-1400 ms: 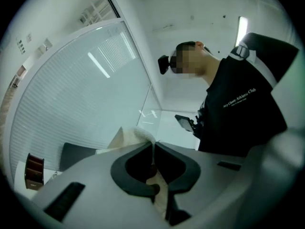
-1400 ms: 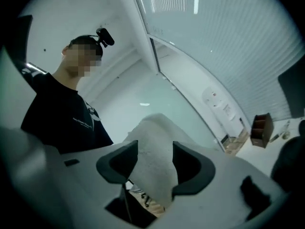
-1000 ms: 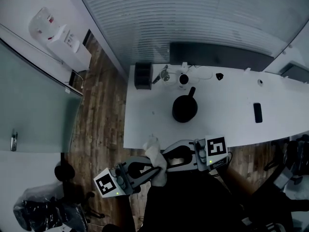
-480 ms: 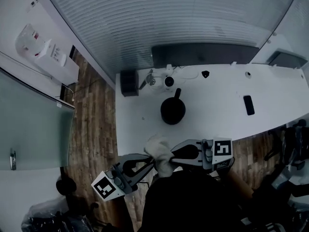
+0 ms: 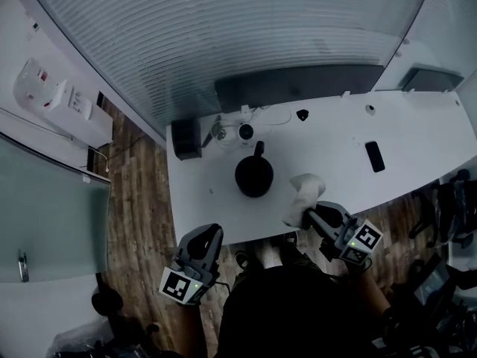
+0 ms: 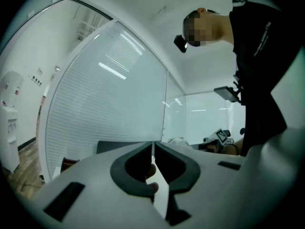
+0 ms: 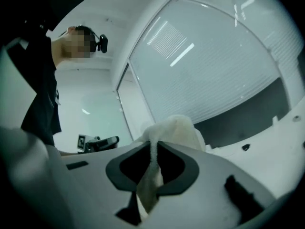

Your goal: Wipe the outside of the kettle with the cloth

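The black kettle stands on the white table, its handle pointing toward the far side. The white cloth bunches above the table's front edge, right of the kettle and not touching it. My right gripper has just been closing and is shut on the cloth, which is pinched between its jaws and hangs down through them. My left gripper hangs below the front edge at the left; its jaws are shut with nothing in them.
A dark phone lies at the table's right. A black box and a small white device with cables sit at the far left corner. Frosted glass walls rise behind. A water dispenser stands at the far left on the wooden floor.
The cloth, earlier between both grippers in front of the person, now rides in the right gripper, which swung right and over the table edge. The left gripper dropped away to the left, empty.
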The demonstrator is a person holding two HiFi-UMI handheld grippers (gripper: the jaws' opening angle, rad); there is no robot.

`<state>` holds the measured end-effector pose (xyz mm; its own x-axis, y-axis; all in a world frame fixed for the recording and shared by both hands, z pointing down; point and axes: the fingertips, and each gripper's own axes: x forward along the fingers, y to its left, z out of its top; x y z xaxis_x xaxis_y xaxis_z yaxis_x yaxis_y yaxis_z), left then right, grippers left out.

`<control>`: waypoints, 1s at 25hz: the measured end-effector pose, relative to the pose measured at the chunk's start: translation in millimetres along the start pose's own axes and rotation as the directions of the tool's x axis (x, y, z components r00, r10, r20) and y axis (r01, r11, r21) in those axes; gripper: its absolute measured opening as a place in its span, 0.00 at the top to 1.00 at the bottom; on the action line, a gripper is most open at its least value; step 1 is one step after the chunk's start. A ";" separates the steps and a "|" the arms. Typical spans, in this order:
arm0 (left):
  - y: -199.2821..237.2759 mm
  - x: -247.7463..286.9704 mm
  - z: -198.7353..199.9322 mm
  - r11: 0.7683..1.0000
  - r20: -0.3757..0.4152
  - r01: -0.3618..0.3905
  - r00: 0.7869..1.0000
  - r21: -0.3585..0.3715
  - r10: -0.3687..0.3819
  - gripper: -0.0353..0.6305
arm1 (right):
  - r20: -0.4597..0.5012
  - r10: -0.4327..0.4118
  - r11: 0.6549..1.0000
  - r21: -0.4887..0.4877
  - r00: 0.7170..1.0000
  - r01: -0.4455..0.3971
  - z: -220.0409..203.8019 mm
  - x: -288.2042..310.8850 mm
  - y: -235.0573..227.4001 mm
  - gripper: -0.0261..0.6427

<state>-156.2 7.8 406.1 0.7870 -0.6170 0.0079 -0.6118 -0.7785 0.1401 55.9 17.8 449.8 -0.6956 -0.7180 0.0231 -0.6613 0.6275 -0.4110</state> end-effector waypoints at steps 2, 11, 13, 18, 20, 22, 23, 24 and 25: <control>1.6 9.2 -18.2 0.998 -0.021 -0.056 0.998 -0.024 0.056 0.91 | -0.012 -0.121 0.988 -0.097 0.993 0.120 -9.8 -14.5 -27.2 0.89; 14.1 19.5 -63.0 0.962 -0.126 -0.265 0.959 -0.070 0.255 0.91 | -0.032 -0.320 0.935 -0.173 0.947 0.310 -36.1 -35.3 -67.2 0.90; 14.2 20.6 -66.6 0.963 -0.139 -0.263 0.957 -0.061 0.253 0.91 | -0.038 -0.316 0.934 -0.184 0.948 0.305 -36.7 -34.4 -67.5 0.90; 15.3 21.7 -67.4 0.962 -0.112 -0.267 0.959 -0.055 0.260 0.91 | -0.056 -0.304 0.936 -0.204 0.951 0.287 -35.8 -32.1 -67.3 0.90; 13.3 20.1 -73.7 0.961 -0.130 -0.268 0.957 -0.061 0.258 0.91 | -0.066 -0.303 0.936 -0.206 0.951 0.284 -36.7 -32.2 -67.6 0.90; 11.0 21.9 -73.9 0.963 -0.139 -0.263 0.958 -0.066 0.252 0.91 | -0.074 -0.303 0.937 -0.203 0.950 0.283 -37.1 -31.6 -67.4 0.90; 10.0 23.4 -73.7 0.964 -0.140 -0.258 0.959 -0.065 0.247 0.91 | -0.077 -0.303 0.938 -0.201 0.950 0.283 -37.5 -31.4 -67.7 0.90; 9.0 24.6 -74.3 0.965 -0.142 -0.254 0.960 -0.068 0.243 0.91 | -0.080 -0.302 0.939 -0.199 0.950 0.282 -38.1 -31.3 -68.5 0.90; 7.9 26.2 -74.3 0.965 -0.145 -0.252 0.960 -0.073 0.239 0.91 | -0.084 -0.301 0.940 -0.197 0.950 0.280 -38.6 -31.2 -69.5 0.90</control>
<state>-134.5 -6.0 481.0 0.6206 -0.7620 0.1851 -0.7827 -0.5875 0.2056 112.7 8.2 512.8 -0.4853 -0.8457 0.2219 -0.8715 0.4475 -0.2006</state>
